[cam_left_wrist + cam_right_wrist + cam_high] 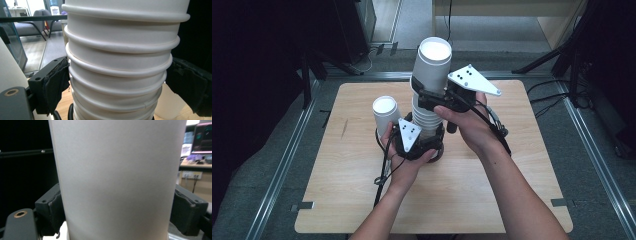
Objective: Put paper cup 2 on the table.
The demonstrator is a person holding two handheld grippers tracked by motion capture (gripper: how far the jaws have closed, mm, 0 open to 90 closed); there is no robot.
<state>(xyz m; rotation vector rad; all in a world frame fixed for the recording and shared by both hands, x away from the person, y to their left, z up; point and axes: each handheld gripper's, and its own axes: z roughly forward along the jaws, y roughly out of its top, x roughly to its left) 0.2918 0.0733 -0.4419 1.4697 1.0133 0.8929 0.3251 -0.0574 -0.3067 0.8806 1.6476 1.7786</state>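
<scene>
A stack of white paper cups (pixel 426 120) stands upright over the wooden table (pixel 362 200). My left gripper (pixel 428 136) is shut on the stack's lower part; in the left gripper view its pads (pixel 56 85) press both sides of the ribbed stack (pixel 120 62). The top cup (pixel 432 65) sticks up out of the stack and leans slightly. My right gripper (pixel 432 96) is shut on this top cup near its base, and in the right gripper view the cup's wall (pixel 120 180) sits between the black pads (pixel 53 210). A single white cup (pixel 385 112) stands just left of the stack.
Metal rails run along the table's left and right sides on the floor. Dark stands and cables sit beyond the far edge. Cables trail from both grippers over the tabletop near the person's forearms.
</scene>
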